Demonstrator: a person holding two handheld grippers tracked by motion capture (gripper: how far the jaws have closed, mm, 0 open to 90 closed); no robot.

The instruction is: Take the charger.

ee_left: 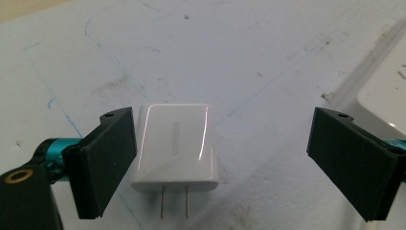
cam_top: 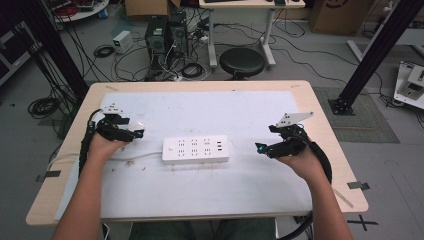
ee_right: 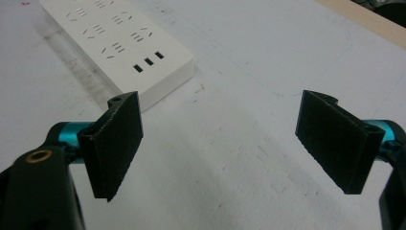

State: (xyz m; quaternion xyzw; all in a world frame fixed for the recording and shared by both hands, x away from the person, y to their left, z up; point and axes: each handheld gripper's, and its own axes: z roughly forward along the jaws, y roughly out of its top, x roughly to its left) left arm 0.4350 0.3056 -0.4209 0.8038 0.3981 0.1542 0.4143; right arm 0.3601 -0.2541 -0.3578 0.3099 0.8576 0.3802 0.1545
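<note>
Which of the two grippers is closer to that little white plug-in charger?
The left. The left gripper has its open jaws around the white charger, one jaw beside it. The right gripper sits across the table, beyond the power strip.

The person's forearms are bare, with no sleeve reaching them. Each hand carries a black claw: the left claw (cam_top: 131, 133) and the right claw (cam_top: 263, 148) both wear a grey three-cornered plate on top, and a thick black cable trails back from each along the arm. Seen from close, each claw has two flat, matt black rectangular jaws, each with a small screw hole near its top corner, mounted on shiny teal metal cylinders, and a brass-ringed hole in the black body beside the left-hand jaw.
</note>
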